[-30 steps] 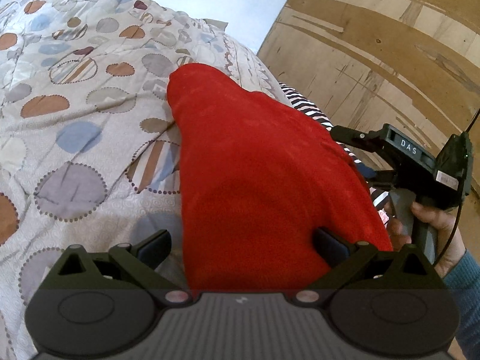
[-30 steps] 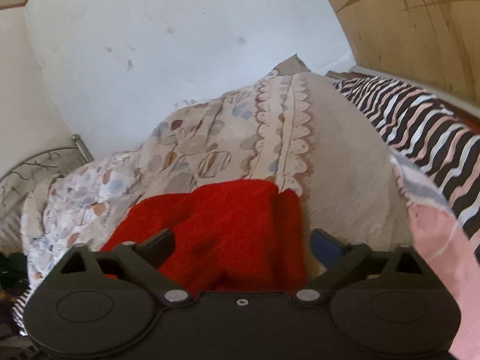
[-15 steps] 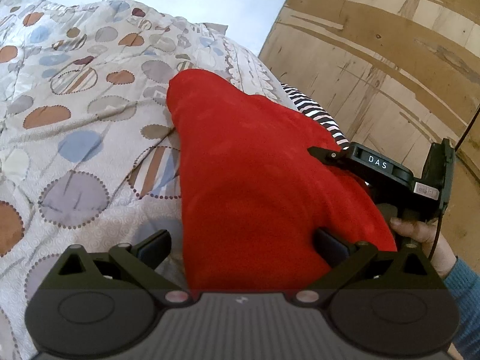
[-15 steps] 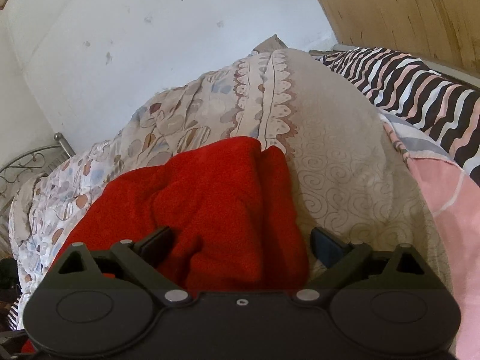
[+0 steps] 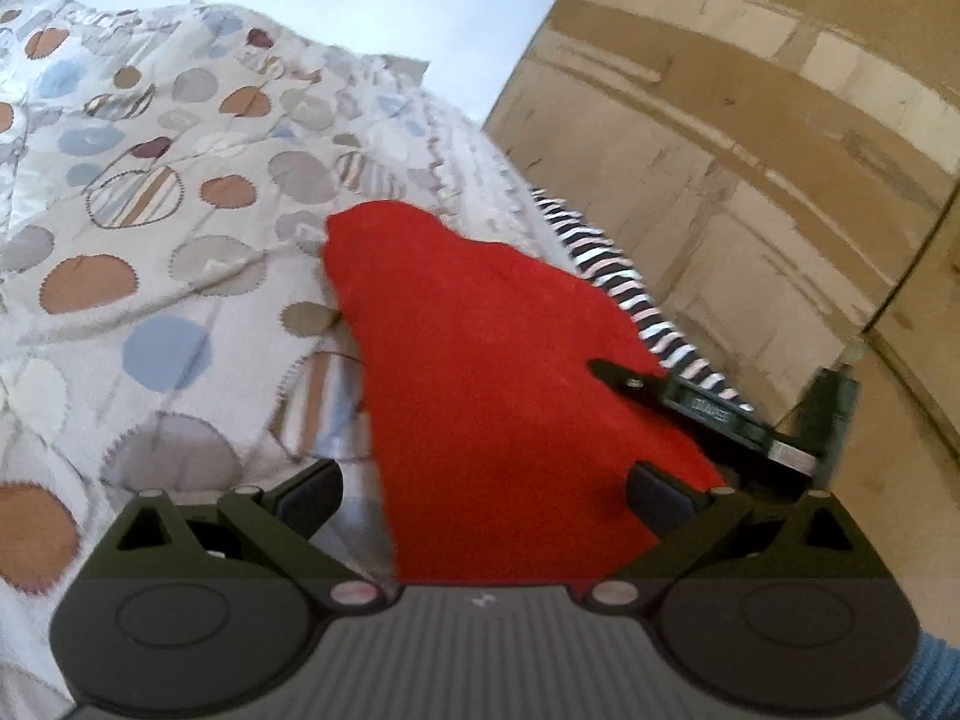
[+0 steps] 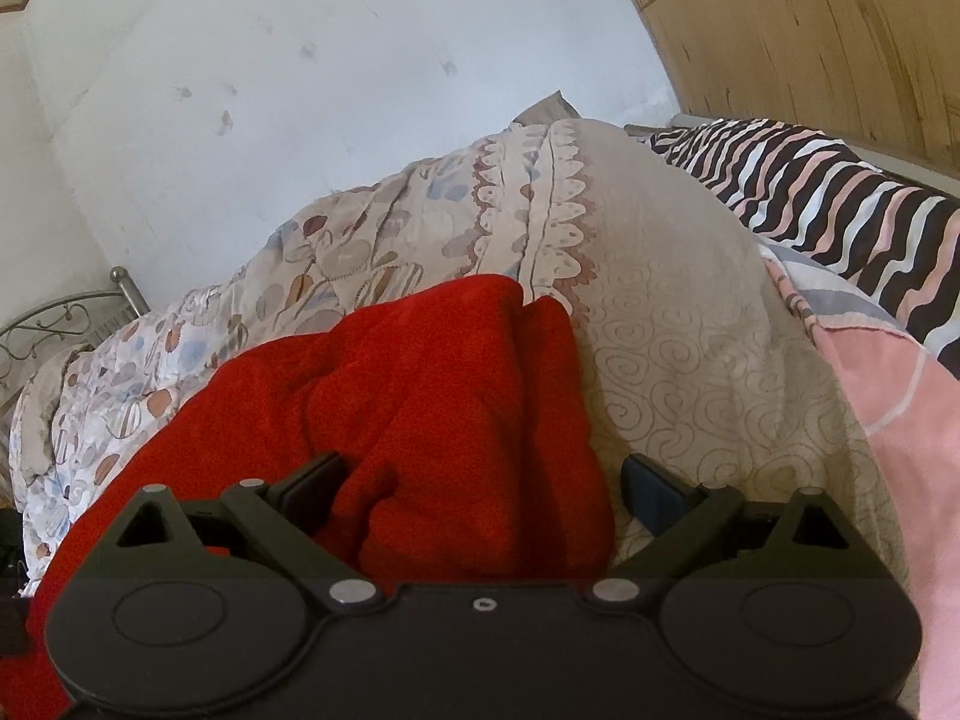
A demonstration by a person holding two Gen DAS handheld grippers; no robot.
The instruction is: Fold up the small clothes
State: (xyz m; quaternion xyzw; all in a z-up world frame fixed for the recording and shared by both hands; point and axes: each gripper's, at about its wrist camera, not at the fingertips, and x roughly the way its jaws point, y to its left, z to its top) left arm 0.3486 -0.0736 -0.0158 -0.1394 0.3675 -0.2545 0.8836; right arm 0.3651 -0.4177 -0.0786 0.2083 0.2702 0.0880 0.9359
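In the left wrist view we see the quilt [image 5: 150, 252] filling the left of the frame. Our left gripper [image 5: 483, 495] has its fingers spread wide apart over the red cloth's [image 5: 492, 372] lower edge at centre, gripping nothing. At right, the right gripper [image 5: 708, 414] touches the cloth's right edge. In its own view, fingers [image 6: 651, 489] stand apart astride the cloth's bunched edge; bare quilt lies right.

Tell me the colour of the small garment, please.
Plain red garment; it shows best in the left wrist view.
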